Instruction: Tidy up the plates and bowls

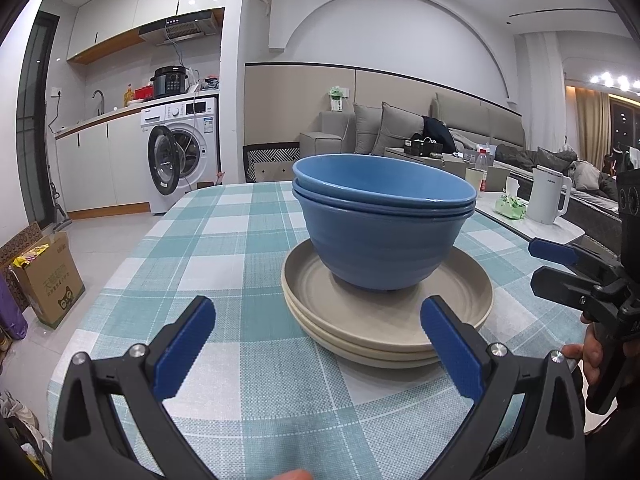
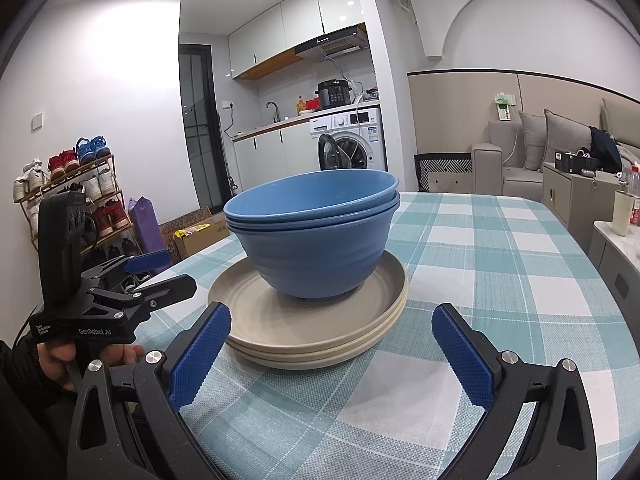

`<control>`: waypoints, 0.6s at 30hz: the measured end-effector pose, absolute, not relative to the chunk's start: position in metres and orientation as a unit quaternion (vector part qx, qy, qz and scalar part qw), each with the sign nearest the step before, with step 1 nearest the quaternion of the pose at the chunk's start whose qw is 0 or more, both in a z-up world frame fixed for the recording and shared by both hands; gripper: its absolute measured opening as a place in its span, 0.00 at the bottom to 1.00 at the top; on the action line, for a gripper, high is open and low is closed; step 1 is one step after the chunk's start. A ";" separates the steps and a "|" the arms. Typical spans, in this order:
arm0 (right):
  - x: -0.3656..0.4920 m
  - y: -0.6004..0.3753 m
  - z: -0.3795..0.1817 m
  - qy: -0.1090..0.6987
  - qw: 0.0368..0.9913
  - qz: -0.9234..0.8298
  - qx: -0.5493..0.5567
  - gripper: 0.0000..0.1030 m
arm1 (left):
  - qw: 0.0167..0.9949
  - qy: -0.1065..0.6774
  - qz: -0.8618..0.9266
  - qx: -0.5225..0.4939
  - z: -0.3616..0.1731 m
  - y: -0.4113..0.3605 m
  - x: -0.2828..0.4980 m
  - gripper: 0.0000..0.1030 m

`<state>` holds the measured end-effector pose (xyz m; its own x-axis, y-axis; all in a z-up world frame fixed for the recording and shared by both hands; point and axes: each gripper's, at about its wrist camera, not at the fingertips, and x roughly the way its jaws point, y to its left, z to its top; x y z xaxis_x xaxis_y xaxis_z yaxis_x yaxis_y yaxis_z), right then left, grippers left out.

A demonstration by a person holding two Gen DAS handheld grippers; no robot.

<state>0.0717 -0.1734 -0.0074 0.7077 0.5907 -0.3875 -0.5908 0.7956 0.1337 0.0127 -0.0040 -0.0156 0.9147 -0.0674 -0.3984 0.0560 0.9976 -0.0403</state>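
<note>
Three nested blue bowls [image 1: 382, 232] [image 2: 316, 236] sit on a stack of beige plates [image 1: 384, 320] [image 2: 312, 328] in the middle of a table with a teal checked cloth [image 1: 240, 280] [image 2: 500, 280]. My left gripper [image 1: 316, 320] is open just in front of the plates, nothing between its blue pads. My right gripper [image 2: 332, 328] is open too, its fingers either side of the near plate rim without touching. Each gripper shows in the other's view, the right gripper [image 1: 560, 264] at the right edge and the left gripper [image 2: 156, 272] at the left, held by a hand [image 2: 60, 354].
A white kettle [image 1: 546, 196] and a green packet [image 1: 510, 206] stand on a side counter to the right. A cardboard box [image 1: 48, 276] sits on the floor left of the table. A shoe rack [image 2: 76, 192] is by the wall. The sofa [image 1: 460, 128] lies beyond.
</note>
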 end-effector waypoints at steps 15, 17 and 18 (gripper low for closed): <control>0.071 -0.173 -0.009 0.212 0.923 0.320 0.000 0.99 | 0.978 0.205 -0.033 -0.014 -0.017 -0.005 0.013 1.00; 0.071 -0.173 -0.009 0.212 0.924 0.319 -0.001 0.99 | 0.978 0.205 -0.032 -0.013 -0.016 -0.005 0.013 1.00; 0.072 -0.173 -0.009 0.212 0.924 0.319 -0.001 0.99 | 0.978 0.205 -0.032 -0.013 -0.017 -0.005 0.013 1.00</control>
<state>0.0715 -0.1727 -0.0092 0.7060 0.5894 -0.3927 -0.5899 0.7962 0.1345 0.0129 -0.0046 -0.0167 0.9135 -0.0688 -0.4010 0.0581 0.9976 -0.0387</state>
